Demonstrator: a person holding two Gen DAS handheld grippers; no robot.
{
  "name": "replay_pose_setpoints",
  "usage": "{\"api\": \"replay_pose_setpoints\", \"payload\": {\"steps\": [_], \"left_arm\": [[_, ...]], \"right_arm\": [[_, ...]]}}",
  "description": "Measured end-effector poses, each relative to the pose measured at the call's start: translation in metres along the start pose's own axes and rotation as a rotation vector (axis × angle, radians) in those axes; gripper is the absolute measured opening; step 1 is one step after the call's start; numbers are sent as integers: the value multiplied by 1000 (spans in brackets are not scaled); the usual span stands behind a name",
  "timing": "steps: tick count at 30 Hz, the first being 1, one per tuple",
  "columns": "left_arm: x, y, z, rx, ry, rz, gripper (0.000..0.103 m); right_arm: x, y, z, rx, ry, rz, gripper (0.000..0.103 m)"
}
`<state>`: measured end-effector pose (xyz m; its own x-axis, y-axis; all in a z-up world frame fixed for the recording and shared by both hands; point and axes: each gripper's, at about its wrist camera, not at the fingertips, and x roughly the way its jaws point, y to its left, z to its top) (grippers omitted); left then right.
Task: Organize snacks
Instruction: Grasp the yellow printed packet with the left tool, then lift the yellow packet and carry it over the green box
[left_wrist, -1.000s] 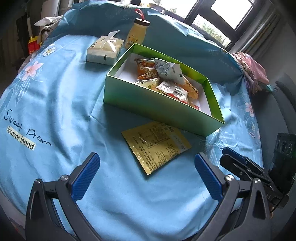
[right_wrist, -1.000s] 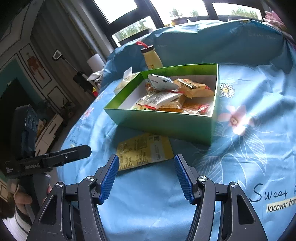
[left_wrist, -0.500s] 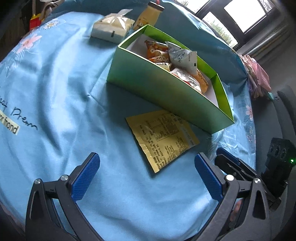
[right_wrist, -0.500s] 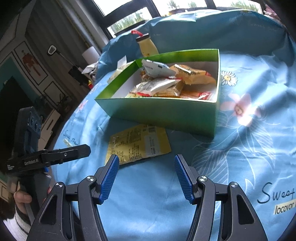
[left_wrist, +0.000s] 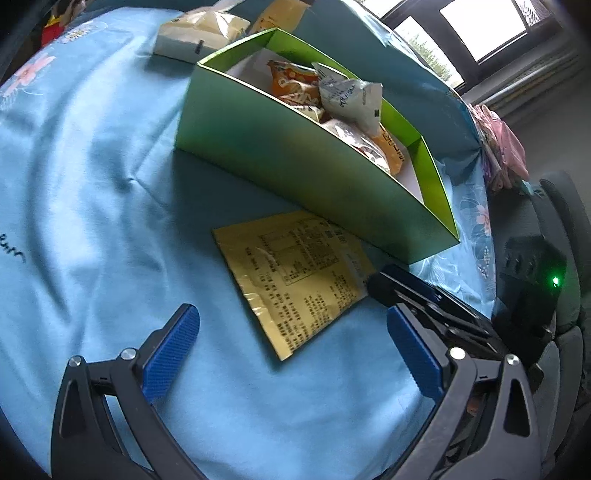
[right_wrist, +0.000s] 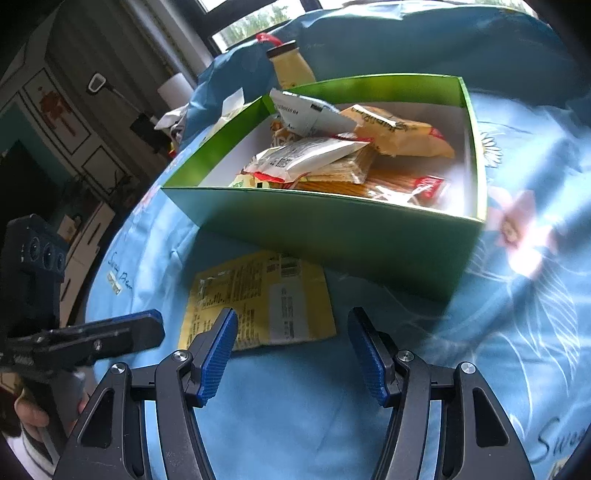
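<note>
**Inspector A:** Reporting change: both grippers are now sitting lower and nearer the flat yellow snack packet (left_wrist: 295, 284) than a second ago, and the green box (left_wrist: 317, 162) is filling more of each view. The right gripper (right_wrist: 290, 356) is hanging directly over the packet's near edge, jaws parted at a middling width and unchanged, nothing between them.

**Inspector B:** And the left gripper (left_wrist: 291, 350)?

**Inspector A:** Jaws standing wide, empty, the packet lying just ahead of them on the blue floral tablecloth (left_wrist: 92, 184). The right gripper's fingertip (left_wrist: 384, 284) is reaching the packet's right-hand corner; I cannot tell whether it touches.

**Inspector B:** Packet's position?

**Inspector A:** Printed side up, outside the box, close against its near wall. The box is already holding several wrapped snacks (right_wrist: 354, 155).

**Inspector B:** Assessment?

**Inspector A:** The approach appears to be ending; a pickup is likely next. A thin, flat packet may be resisting a clean pinch.
</note>
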<state>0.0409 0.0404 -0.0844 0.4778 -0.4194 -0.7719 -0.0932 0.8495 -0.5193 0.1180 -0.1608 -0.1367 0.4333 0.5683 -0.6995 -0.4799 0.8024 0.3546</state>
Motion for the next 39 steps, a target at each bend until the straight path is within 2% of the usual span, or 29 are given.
{"api": "replay_pose_setpoints", "payload": {"steps": [6, 9, 12, 13, 14, 16, 19, 21, 22, 23, 24, 26, 31, 39], "left_arm": [[2, 3, 2, -9, -10, -9, 92], [3, 4, 2, -9, -10, -15, 80], [5, 1, 1, 1, -14, -10, 79], [5, 0, 1, 2, -14, -15, 75], [6, 0, 1, -2, -12, -22, 66], [8, 0, 2, 2, -9, -18, 66], [8, -1, 2, 12, -18, -18, 66], [9, -1, 4, 6, -17, -29, 56], [11, 0, 5, 4, -8, -30, 42], [13, 1, 5, 4, -5, -18, 37], [12, 2, 5, 4, -5, -17, 36], [11, 5, 5, 4, -3, -11, 27], [5, 8, 2, 15, 11, -6, 24], [-8, -5, -12, 71, 5, 8, 24]], "right_arm": [[12, 1, 8, -21, 9, 27, 62], [16, 1, 10, -14, 15, 46, 62], [17, 1, 10, -15, 16, 65, 62], [17, 2, 10, -18, 17, 64, 62], [16, 1, 10, -15, 16, 69, 62], [17, -1, 10, -10, 21, 68, 52], [19, -4, 9, -6, 24, 56, 43], [20, -4, 8, -10, 34, 61, 37], [21, -2, 7, -11, 49, 92, 23], [24, -1, 6, 1, 67, 134, 19], [26, 1, 4, 1, 71, 144, 19], [23, 5, 1, -11, 49, 125, 19], [18, 8, -7, 2, 50, 162, 16], [0, 22, -21, -15, 42, 166, 15]]}}
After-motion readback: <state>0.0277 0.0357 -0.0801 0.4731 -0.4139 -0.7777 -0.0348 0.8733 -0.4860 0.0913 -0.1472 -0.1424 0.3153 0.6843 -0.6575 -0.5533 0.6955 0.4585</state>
